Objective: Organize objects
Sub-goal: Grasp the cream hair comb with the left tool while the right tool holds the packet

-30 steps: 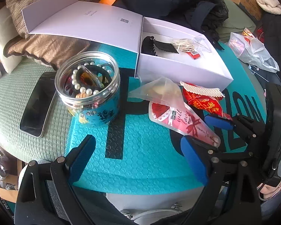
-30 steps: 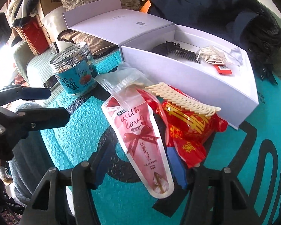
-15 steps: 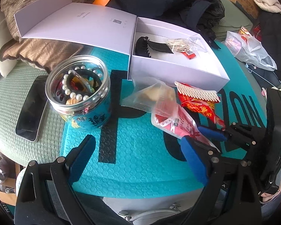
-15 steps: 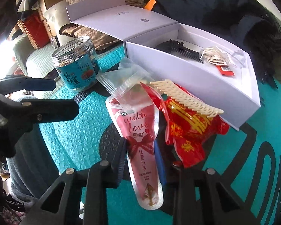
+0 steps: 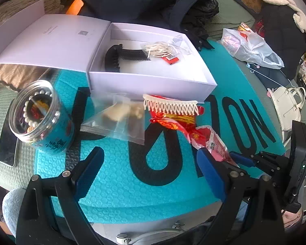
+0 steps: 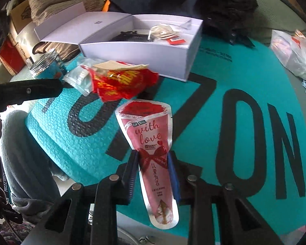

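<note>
1. Gripping the narrow lower part of a pink pouch [image 6: 151, 153], the right tool [image 6: 153, 163] has its jaws drawn in against both edges of the pouch; they have just been closing, with the pouch between them. The pouch, printed "with love", is held above the teal bubble mailer [image 6: 234, 81] that covers the work surface.
2. In the left wrist view the left tool [image 5: 149, 163] is spread wide with nothing between its blue pads, hanging over the mailer's black lettering.
3. Beyond the pouch lies a crumpled red wrapper [image 5: 173, 122] with a cream comb [image 5: 171, 105] on its far edge, just in front of the box.
4. Left of the wrapper sits a clear zip bag [image 5: 120, 120] holding pale items, partly on the mailer.
5. Further left stands an open clear jar [image 5: 40, 120] with a teal label, filled with beads and hair ties; a dark phone [image 5: 7, 143] lies beside it on the green bedcover.
6. Behind these rests a white box [image 5: 153, 81] with its lid folded open to the left. Inside are a black hair claw [image 5: 114, 59] and a small packet of pale loops with a red tag [image 5: 163, 49].
7. Farthest back, dark clothing [image 5: 153, 0] is heaped behind the box, and a clear plastic bag [image 5: 253, 47] lies to the right.
</note>
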`<state>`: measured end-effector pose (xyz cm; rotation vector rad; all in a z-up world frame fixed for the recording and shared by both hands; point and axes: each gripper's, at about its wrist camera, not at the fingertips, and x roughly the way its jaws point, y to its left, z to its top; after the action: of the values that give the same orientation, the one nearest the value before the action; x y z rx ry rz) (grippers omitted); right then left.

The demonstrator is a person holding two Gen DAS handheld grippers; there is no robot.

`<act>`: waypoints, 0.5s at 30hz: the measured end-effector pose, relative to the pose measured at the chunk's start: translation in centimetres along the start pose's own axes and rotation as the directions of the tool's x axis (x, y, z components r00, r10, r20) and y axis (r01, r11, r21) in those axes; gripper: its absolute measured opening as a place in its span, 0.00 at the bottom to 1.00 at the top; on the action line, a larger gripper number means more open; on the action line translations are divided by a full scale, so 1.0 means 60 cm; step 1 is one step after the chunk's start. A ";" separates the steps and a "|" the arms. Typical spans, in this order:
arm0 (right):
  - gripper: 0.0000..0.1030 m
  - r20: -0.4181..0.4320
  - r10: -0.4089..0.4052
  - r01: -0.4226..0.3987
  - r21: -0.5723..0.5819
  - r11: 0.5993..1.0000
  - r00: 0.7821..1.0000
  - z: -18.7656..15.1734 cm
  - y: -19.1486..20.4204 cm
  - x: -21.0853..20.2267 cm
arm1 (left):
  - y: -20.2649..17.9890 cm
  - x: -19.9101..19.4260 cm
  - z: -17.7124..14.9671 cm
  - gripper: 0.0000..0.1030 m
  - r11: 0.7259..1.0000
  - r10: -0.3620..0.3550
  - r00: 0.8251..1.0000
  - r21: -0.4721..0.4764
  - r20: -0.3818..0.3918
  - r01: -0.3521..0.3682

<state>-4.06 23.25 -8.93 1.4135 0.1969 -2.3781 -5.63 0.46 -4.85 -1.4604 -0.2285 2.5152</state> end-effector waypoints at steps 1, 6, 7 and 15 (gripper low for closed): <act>0.27 0.002 -0.004 0.004 0.017 1.000 1.000 -0.003 -0.011 -0.003 | -0.006 0.003 0.006 0.89 1.000 -0.009 1.000 0.003 -0.002 0.009; 0.28 0.011 -0.009 0.009 0.057 0.998 1.000 -0.009 -0.038 -0.009 | -0.031 0.024 0.044 0.89 1.000 -0.024 1.000 0.019 -0.005 0.024; 0.28 0.012 -0.008 0.008 0.060 0.998 1.000 -0.009 -0.042 -0.009 | -0.036 0.031 0.050 0.89 1.000 -0.012 1.000 0.028 -0.010 0.013; 0.28 0.019 0.007 -0.009 0.080 0.997 1.000 -0.003 -0.059 -0.003 | -0.053 0.097 0.086 0.89 0.998 -0.003 0.996 0.066 -0.086 0.009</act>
<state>-5.14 26.63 -9.09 1.4246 0.0916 -2.4163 -12.56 4.95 -6.35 -1.5349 -0.1333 2.4244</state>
